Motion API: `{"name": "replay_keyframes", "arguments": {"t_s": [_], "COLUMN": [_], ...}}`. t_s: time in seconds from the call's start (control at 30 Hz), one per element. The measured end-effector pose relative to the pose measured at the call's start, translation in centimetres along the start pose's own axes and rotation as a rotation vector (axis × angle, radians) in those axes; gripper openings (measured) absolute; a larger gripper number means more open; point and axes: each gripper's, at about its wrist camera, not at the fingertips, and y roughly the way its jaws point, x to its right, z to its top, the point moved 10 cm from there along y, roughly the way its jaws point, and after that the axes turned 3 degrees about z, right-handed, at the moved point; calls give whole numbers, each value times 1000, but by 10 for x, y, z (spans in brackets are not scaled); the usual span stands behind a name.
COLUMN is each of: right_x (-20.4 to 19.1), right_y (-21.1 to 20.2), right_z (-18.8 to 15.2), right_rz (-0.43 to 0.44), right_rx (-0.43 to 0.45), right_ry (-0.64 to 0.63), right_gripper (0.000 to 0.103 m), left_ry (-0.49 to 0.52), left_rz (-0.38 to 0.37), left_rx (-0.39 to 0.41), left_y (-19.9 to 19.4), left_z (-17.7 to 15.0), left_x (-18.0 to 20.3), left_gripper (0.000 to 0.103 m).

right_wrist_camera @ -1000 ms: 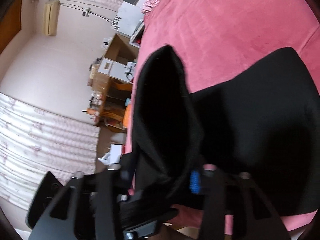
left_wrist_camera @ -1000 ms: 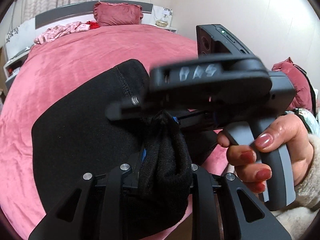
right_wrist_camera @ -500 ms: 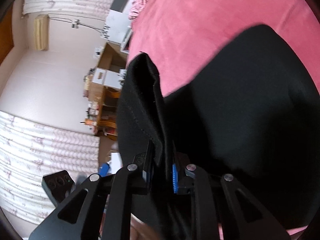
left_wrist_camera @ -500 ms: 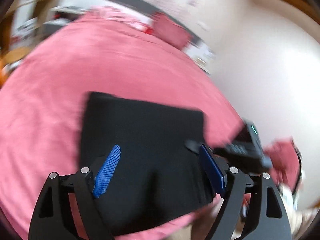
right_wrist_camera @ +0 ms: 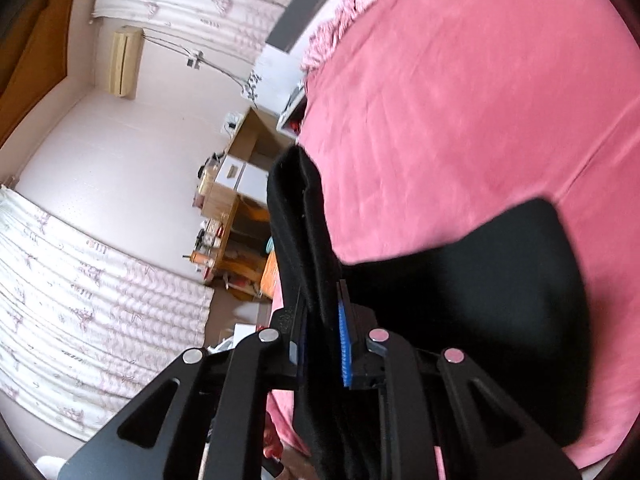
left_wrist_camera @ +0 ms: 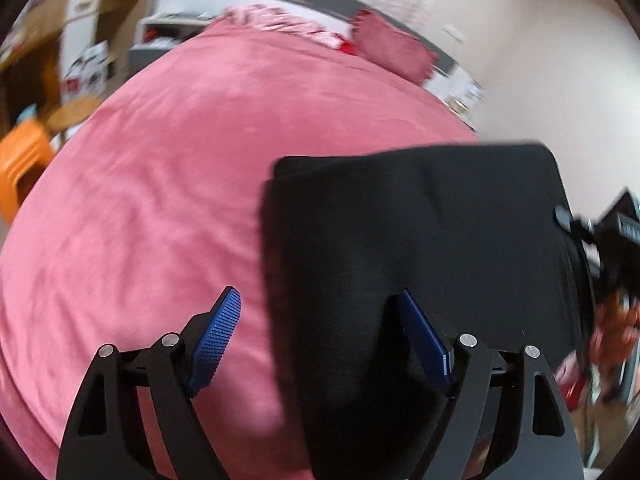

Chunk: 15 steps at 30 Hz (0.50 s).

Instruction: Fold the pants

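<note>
The black pants [left_wrist_camera: 416, 240] lie folded in a rough rectangle on the pink bed [left_wrist_camera: 160, 168]. My left gripper [left_wrist_camera: 320, 336] is open above the pants' left edge, with its blue pads [left_wrist_camera: 218, 330] apart and empty. My right gripper [right_wrist_camera: 322, 320] is shut on a raised fold of the black pants [right_wrist_camera: 304, 232], which stands up from the rest of the cloth [right_wrist_camera: 500, 280]. The right gripper shows at the far right of the left wrist view [left_wrist_camera: 600, 240].
A pink pillow [left_wrist_camera: 392, 46] and a heap of pink patterned cloth [left_wrist_camera: 280, 24] lie at the head of the bed. An orange stool [left_wrist_camera: 20, 168], boxes and a wooden desk [right_wrist_camera: 224, 224] stand beside the bed. Curtains [right_wrist_camera: 100, 300] hang behind.
My left gripper let go of the pants, opened, and swung left over the bed. My right gripper stays shut on the fold and has lifted it a little.
</note>
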Motion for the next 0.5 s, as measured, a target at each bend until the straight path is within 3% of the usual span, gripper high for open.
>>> {"name": "replay_keyframes", "arguments": {"t_s": [0.13, 0.27, 0.33, 0.4, 0.43, 0.5], "right_x": [18, 45, 54, 59, 63, 72], "right_y": [-30, -52, -52, -44, -43, -30], "right_z": [11, 19, 17, 7, 3, -11], "right_rz": [-48, -75, -130, -168, -179, -159], "right_rx": [60, 113, 106, 71, 62, 15], "right_ry": [17, 70, 48, 1, -2, 5], "right_gripper": [0, 0, 6, 43, 67, 65], "left_ry": [91, 166, 210, 229, 232, 232], "left_rz": [-41, -7, 35, 49, 50, 56], "left_rx": [-35, -52, -65, -57, -52, -45], "left_y": [19, 33, 40, 43, 42, 39], "left_z": [0, -4, -8, -10, -10, -12], "left_x": [37, 54, 56, 55, 54, 48], "left_gripper": [80, 81, 81, 81, 81, 81]}}
